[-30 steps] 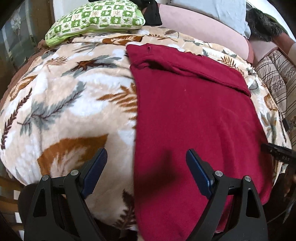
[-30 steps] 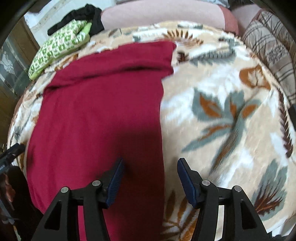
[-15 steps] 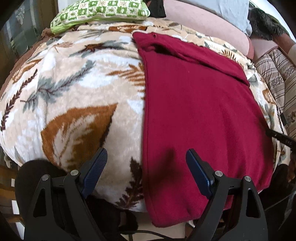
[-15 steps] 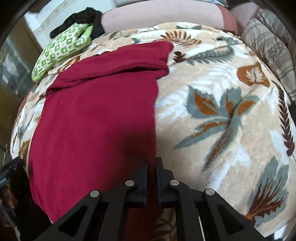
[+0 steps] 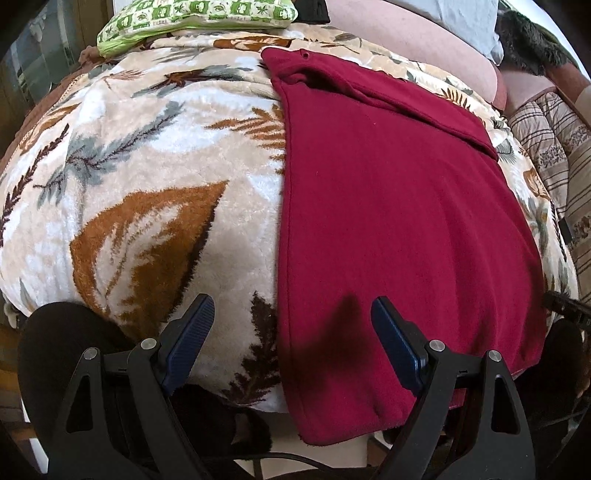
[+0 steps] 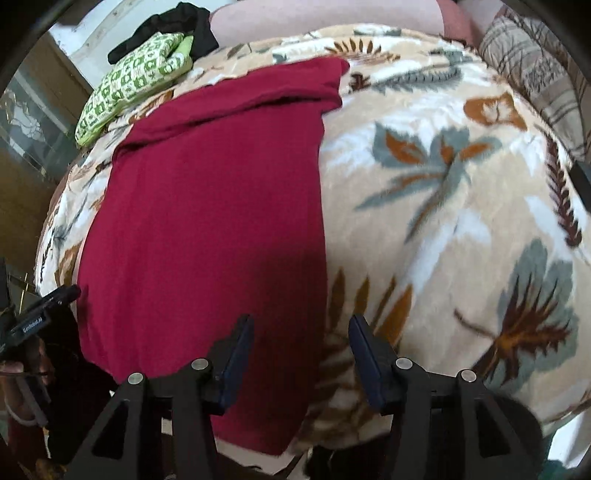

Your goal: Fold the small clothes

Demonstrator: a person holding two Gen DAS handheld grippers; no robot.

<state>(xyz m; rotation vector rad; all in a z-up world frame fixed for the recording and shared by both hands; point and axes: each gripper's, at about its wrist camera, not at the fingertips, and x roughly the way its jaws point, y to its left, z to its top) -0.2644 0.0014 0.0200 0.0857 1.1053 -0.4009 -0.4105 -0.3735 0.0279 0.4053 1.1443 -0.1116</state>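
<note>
A dark red garment [image 5: 399,206] lies flat on a leaf-patterned blanket [image 5: 147,177], with its far end folded over into a band; its near edge hangs over the bed's front. It also shows in the right wrist view [image 6: 207,221]. My left gripper [image 5: 291,343] is open and empty, hovering over the garment's near left edge. My right gripper [image 6: 301,350] is open and empty over the garment's near right edge. The left gripper's tip shows at the left of the right wrist view [image 6: 40,314].
A green patterned pillow [image 5: 192,18] lies at the far left of the bed, also in the right wrist view [image 6: 133,81]. A pink bolster [image 5: 413,33] and a striped cushion [image 5: 554,155] lie at the far right. Black clothing [image 6: 166,26] lies behind the pillow.
The right gripper shut half a second ago and is open again now. Both grippers have drawn back toward the bed's near edge, showing the garment's hanging hem.
</note>
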